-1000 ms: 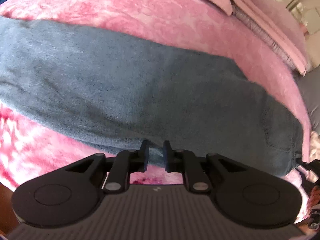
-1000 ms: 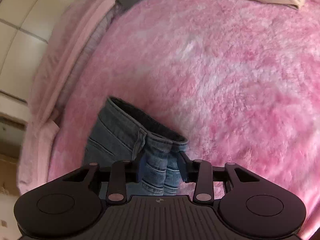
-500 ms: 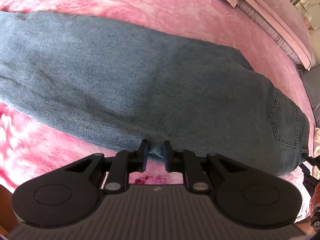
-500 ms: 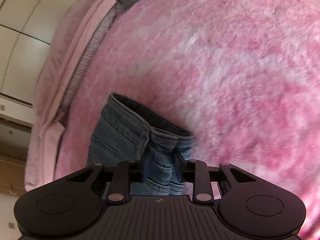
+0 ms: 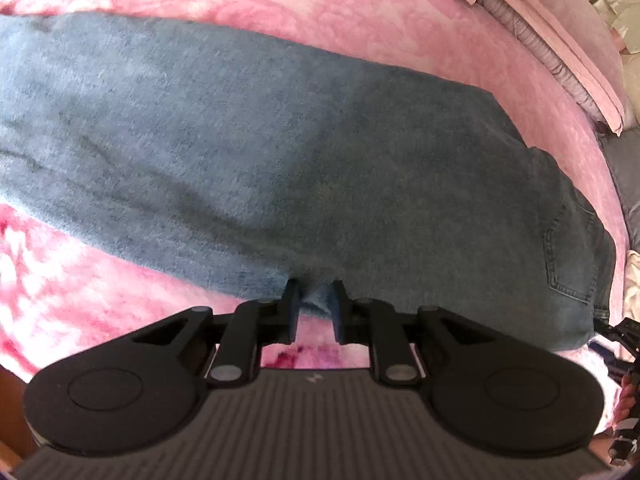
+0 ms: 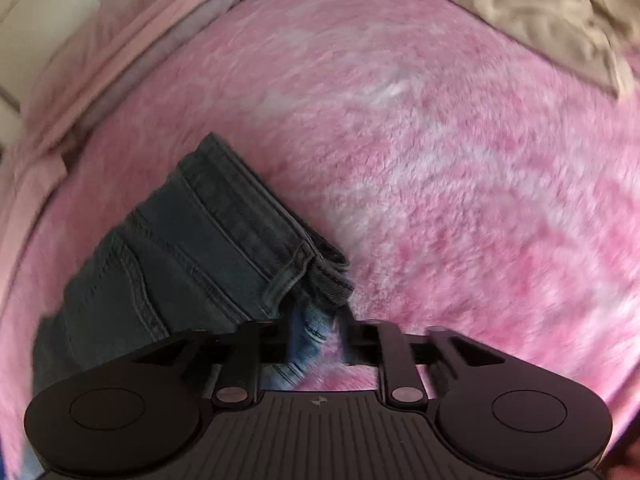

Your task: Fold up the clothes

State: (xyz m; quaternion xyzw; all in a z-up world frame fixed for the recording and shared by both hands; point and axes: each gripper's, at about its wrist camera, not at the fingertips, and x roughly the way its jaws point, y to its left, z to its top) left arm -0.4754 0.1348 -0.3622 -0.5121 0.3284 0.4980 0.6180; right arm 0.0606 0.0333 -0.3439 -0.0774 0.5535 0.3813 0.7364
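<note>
A pair of blue jeans (image 5: 280,152) lies stretched across a fluffy pink blanket (image 5: 320,8), with the back pocket at the right end. My left gripper (image 5: 316,304) is at the near long edge of the jeans, shut on a small fold of denim. In the right wrist view the waistband end of the jeans (image 6: 180,248) lies at lower left on the blanket (image 6: 440,200). My right gripper (image 6: 318,324) is shut on the bunched, lighter denim at the waistband corner.
A crumpled beige garment (image 6: 540,12) lies at the far right of the blanket. Pink folded bedding (image 5: 560,40) runs along the far edge, with grey fabric (image 5: 624,184) beside it. Pale cupboard doors (image 6: 40,12) stand behind the bedding (image 6: 120,40).
My right gripper's fingers have closed onto the waistband corner, and the waistband has turned and flattened in its view. The left gripper keeps its hold while the jeans shift slightly.
</note>
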